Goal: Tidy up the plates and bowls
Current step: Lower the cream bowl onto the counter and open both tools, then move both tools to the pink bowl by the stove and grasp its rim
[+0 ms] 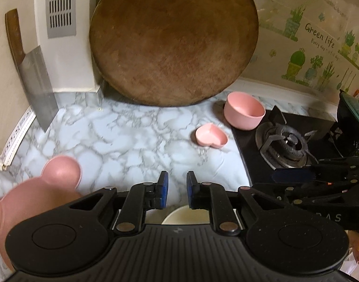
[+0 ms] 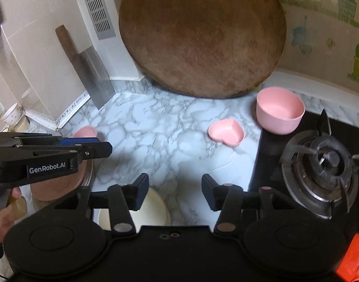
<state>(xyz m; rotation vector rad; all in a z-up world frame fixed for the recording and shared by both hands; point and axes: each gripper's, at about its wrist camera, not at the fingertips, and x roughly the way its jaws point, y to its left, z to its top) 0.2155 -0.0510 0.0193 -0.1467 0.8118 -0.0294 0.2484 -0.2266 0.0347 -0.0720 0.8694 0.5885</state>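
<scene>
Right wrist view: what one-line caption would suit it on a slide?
Open right gripper hovers over marble counter, facing pink heart dish and pink bowl.

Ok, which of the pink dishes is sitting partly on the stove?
The round pink bowl, deeper than the others; its base overlaps the black stove edge. The heart-shaped dish sits fully on the marble counter.

The round cutting board (image 1: 173, 42) stands on edge at the rear of the tabletop (image 1: 123, 131), leaning against the wall. The cleaver (image 1: 31, 70) leans against the left wall, left of the board. The round bowl (image 2: 280, 110) sits right of the board's base, at the edge of the gas stove (image 2: 320, 164). The heart-shaped dish (image 2: 226, 132) lies on the tabletop just before and left of the bowl. The bear-shaped plate (image 1: 38, 195) lies at the near left.
</scene>
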